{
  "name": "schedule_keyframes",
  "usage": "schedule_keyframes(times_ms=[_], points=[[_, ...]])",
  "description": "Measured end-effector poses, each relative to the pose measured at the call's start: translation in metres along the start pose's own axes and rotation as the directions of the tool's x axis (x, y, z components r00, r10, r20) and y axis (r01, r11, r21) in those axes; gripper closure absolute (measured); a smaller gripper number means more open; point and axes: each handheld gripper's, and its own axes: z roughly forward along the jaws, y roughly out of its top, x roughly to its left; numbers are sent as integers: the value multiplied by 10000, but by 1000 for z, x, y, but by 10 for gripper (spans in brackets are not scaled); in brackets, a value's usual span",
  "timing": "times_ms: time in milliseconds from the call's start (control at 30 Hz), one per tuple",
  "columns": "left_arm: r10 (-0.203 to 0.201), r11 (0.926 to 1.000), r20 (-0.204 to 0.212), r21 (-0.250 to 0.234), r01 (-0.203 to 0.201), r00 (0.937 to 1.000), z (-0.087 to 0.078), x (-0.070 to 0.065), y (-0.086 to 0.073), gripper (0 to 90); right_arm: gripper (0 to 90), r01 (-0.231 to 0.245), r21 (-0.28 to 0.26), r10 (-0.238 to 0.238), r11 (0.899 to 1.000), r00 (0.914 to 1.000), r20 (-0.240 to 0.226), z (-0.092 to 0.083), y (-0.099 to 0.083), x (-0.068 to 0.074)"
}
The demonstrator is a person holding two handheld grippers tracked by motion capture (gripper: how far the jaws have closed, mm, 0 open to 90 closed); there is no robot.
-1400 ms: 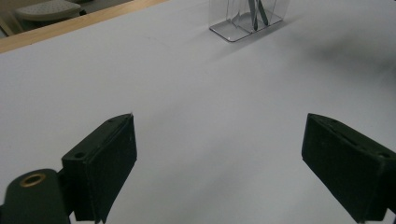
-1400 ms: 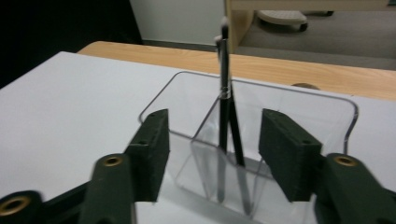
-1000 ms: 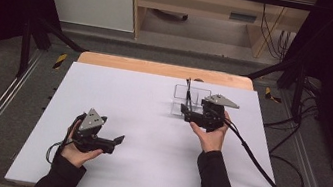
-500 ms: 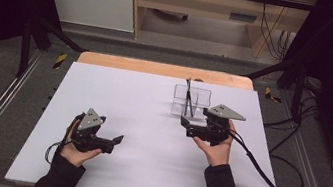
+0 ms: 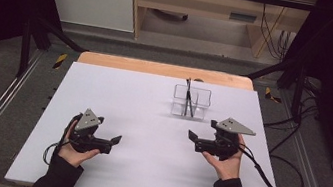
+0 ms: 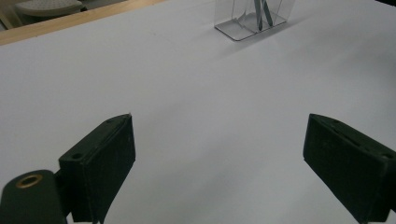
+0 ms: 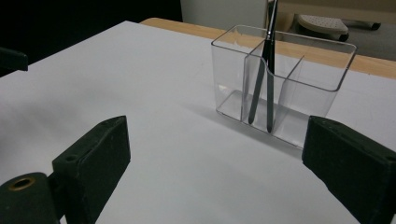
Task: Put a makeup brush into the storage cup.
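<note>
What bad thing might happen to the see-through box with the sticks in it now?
1. The clear box is light and stands near the right claw, which is open and empty. A bump from that hand could probably tip or slide it.
2. The two thin dark sticks lean loosely in one compartment and poke above the rim; a knock might flip them out onto the white table.

The desk (image 5: 153,101) lies bare between and ahead of both hands. One obstacle stands at the far right: a clear holder (image 5: 191,101) with upright pens (image 7: 261,79), near the right gripper (image 5: 200,140).
</note>
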Motion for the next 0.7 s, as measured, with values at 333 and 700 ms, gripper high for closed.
schedule_keyframes(times_ms=[333, 700], points=[[-43, 10000, -7, 83, 43, 10000, -1, 2, -5, 81, 81, -91, 50, 91, 9999, 10000, 14, -15, -17, -8], [-223, 9997, -49, 35, 223, 9997, -2, 5, -8, 81, 84, -252, 148, 252, 9996, 9997, 2, -32, -37, -16]])
